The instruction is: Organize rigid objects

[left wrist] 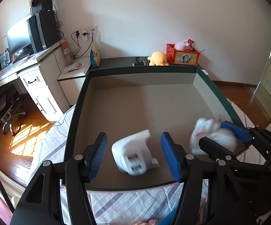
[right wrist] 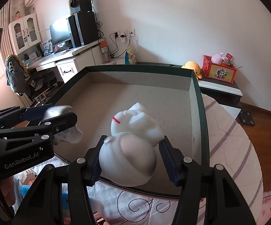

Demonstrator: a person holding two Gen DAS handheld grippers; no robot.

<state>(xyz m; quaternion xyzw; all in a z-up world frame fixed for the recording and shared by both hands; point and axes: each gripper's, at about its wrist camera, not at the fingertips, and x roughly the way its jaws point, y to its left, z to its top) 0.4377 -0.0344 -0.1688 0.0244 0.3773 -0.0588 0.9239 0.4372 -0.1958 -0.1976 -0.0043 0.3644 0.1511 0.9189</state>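
Observation:
A large shallow box [left wrist: 86, 86] with a dark green rim and a beige floor lies on a bed. My left gripper [left wrist: 133, 154] is open, its blue pads either side of a white plastic part [left wrist: 133, 155] that looks blurred and is not clamped. My right gripper [right wrist: 130, 159] is shut on a white rabbit-like figurine [right wrist: 131, 148] with a red mark, held over the box's near right corner. In the left wrist view the right gripper [left wrist: 227, 136] holds the figurine [left wrist: 208, 133] at the right. In the right wrist view the left gripper [right wrist: 51, 116] and white part [right wrist: 60, 110] are at the left.
Beyond the box stand a yellow plush [left wrist: 158, 58], a red toy box [left wrist: 182, 54] and a small black tool [left wrist: 138, 62] on a dark ledge. A desk with a monitor [left wrist: 19, 37] and an office chair [left wrist: 6, 103] are at the left. Striped bedding [left wrist: 128, 204] lies under the box.

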